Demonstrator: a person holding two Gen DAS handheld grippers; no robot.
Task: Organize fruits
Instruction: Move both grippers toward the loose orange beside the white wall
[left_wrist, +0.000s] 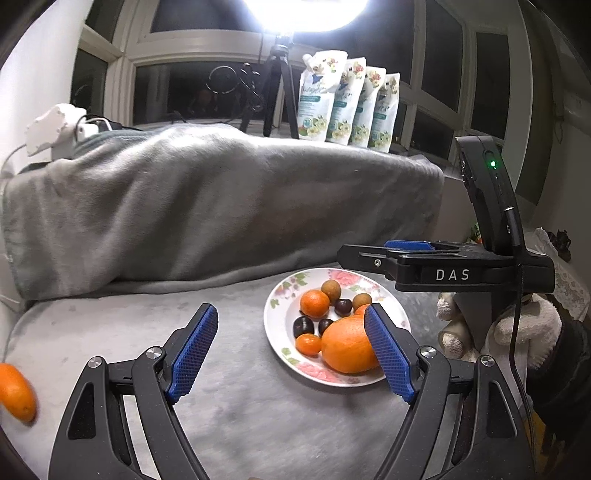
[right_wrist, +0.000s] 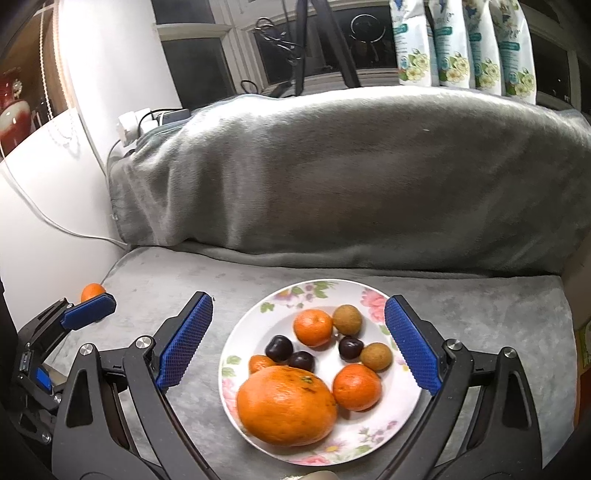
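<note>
A white floral plate (right_wrist: 373, 299) (left_wrist: 280, 291) lies on the grey blanket. It holds a large orange (right_wrist: 286, 404) (left_wrist: 347, 345), small tangerines (right_wrist: 313, 327), dark plums (right_wrist: 279, 348) and brown longans (right_wrist: 347, 319). One loose small orange fruit (left_wrist: 16, 391) lies at the far left on the blanket; it also shows in the right wrist view (right_wrist: 92, 291). My left gripper (left_wrist: 291, 323) is open and empty, left of the plate. My right gripper (right_wrist: 299, 314) is open and empty, hovering over the plate.
A blanket-covered mound (left_wrist: 221, 199) rises behind the plate. Several floral pouches (left_wrist: 347, 99) and a tripod (left_wrist: 279, 85) stand on the windowsill. A white power strip (left_wrist: 55, 129) with cables sits at the back left. A white wall borders the left.
</note>
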